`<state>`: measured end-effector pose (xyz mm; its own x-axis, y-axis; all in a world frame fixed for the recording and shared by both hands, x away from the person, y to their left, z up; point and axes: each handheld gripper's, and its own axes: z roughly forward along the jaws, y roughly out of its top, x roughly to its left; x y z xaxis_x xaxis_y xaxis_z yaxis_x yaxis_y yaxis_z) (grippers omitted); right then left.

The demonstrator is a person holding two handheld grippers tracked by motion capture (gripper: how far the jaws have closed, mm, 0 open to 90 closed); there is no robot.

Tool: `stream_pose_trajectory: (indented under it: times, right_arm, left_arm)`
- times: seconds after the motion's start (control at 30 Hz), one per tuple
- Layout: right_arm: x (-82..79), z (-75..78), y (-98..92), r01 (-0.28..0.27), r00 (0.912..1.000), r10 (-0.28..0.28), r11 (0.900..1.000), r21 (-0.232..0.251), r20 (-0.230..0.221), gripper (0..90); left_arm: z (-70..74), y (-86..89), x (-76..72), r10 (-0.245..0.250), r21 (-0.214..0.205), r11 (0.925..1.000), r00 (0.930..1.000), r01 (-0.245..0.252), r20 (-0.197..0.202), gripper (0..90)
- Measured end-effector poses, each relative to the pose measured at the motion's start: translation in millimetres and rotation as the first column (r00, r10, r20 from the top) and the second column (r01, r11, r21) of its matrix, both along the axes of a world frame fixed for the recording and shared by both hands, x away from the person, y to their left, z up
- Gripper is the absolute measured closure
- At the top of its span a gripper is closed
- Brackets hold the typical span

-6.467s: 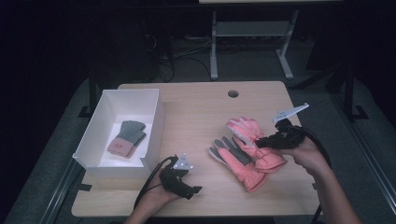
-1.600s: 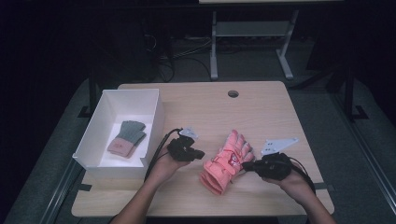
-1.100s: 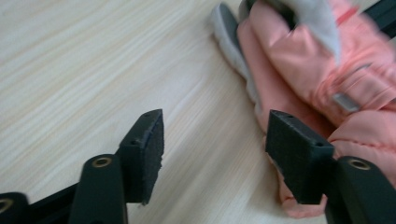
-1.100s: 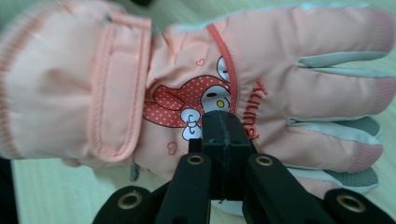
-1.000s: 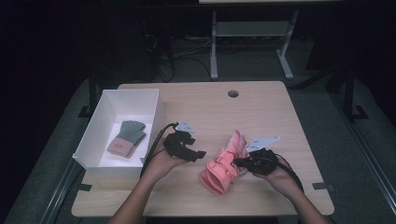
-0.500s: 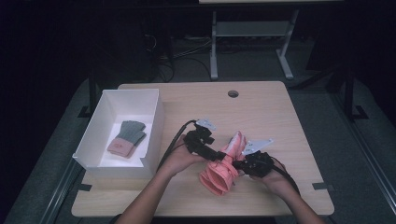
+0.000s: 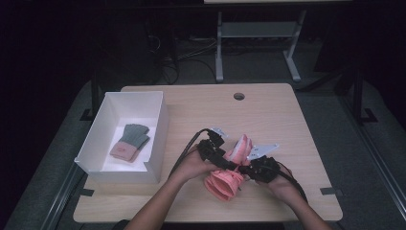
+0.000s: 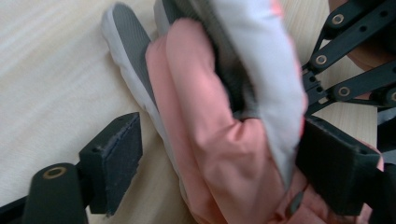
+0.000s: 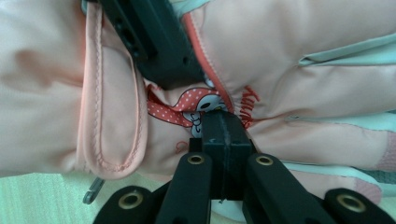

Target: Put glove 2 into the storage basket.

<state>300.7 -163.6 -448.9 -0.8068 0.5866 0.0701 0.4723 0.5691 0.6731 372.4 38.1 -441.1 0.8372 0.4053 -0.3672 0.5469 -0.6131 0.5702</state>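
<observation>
- Two grippers meet over the pink gloves (image 7: 224, 181) near the front middle of the wooden table (image 7: 287, 115), and we see the bundle bunched up between the person's two hands.
- We hold the left gripper (image 7: 221, 160) at the bundle's left side; in the left gripper view its jaws stand wide, having just been opening, with the pink gloves (image 8: 224, 140) between them. The right pad (image 8: 334, 163) lies against the fabric, while the left pad (image 8: 114, 156) stands clear of it, bare tabletop between.
- We hold the right gripper (image 7: 256, 168) at the bundle's right side; in the right gripper view its jaws are pressed together on a pinch of the pink gloves (image 9: 289, 56), right at a cartoon print with a red dotted bow (image 9: 180, 105).
- A white box (image 7: 158, 139) sits at the table's left, well apart from the bundle, and we see a grey and pink glove (image 7: 130, 142) lying flat inside it.
</observation>
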Motion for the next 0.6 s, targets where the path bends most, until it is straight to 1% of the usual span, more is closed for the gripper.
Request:
stream_pose_trajectory:
  times: [0.1,0.13,0.2,0.27,0.3,0.33,0.37,0.47,0.5,0.6]
  right_arm:
    - [-0.4,-0.5,-0.3,0.004,0.9999,-0.004,1.0,0.008,-0.01,90.0]
    - [-0.3,-1.1,-0.2,0.004,1.0,-0.004,0.9999,0.01,-0.007,90.0]
    - [-0.4,-1.4,-0.3,0.003,1.0,-0.003,1.0,0.008,-0.005,90.0]
    - [-0.1,-1.8,-0.7,0.0,1.0,0.0,1.0,0.008,-0.006,90.0]
    - [0.1,-2.4,-1.1,-0.001,1.0,0.001,1.0,0.01,-0.002,90.0]
    - [-0.1,-2.5,-1.2,0.001,1.0,-0.001,0.9999,0.01,-0.005,90.0]
    - [0.0,-3.2,-1.2,-0.004,1.0,0.004,0.9999,0.011,0.0,90.0]
    - [-0.7,-3.4,-0.8,0.001,1.0,-0.001,0.9999,0.013,-0.003,90.0]
    - [-0.8,-3.6,-0.8,0.002,1.0,-0.002,0.9999,0.014,-0.004,90.0]
    - [-0.7,-4.1,-1.0,0.003,1.0,-0.003,0.9999,0.014,0.0,90.0]
  left_arm:
    - [-5.3,-1.3,1.2,-0.011,-0.004,0.9999,0.9992,0.011,-0.039,16.7]
    - [-6.0,-1.9,1.5,-0.017,-0.004,0.9999,0.9989,0.017,-0.045,17.0]
    - [-7.7,-2.9,1.7,-0.028,-0.013,0.9995,0.9974,0.027,-0.067,20.1]
    - [-8.8,-3.4,2.2,-0.029,-0.015,0.9995,0.9956,0.028,-0.089,21.6]
    - [-9.7,-3.6,2.7,-0.032,-0.016,0.9994,0.9947,0.031,-0.098,22.2]
    - [-10.2,-3.9,3.6,-0.045,-0.009,0.999,0.9937,0.045,-0.103,23.5]
    - [-10.9,-4.7,3.5,-0.044,-0.012,0.999,0.9933,0.042,-0.107,23.8]
    - [-12.8,-5.7,5.4,-0.054,-0.014,0.9985,0.9895,0.053,-0.134,25.6]
    - [-14.1,-5.4,6.5,-0.058,-0.024,0.9982,0.9878,0.055,-0.145,26.5]
    - [-15.9,-3.2,9.3,-0.072,-0.031,0.9972,0.9832,0.068,-0.168,31.3]
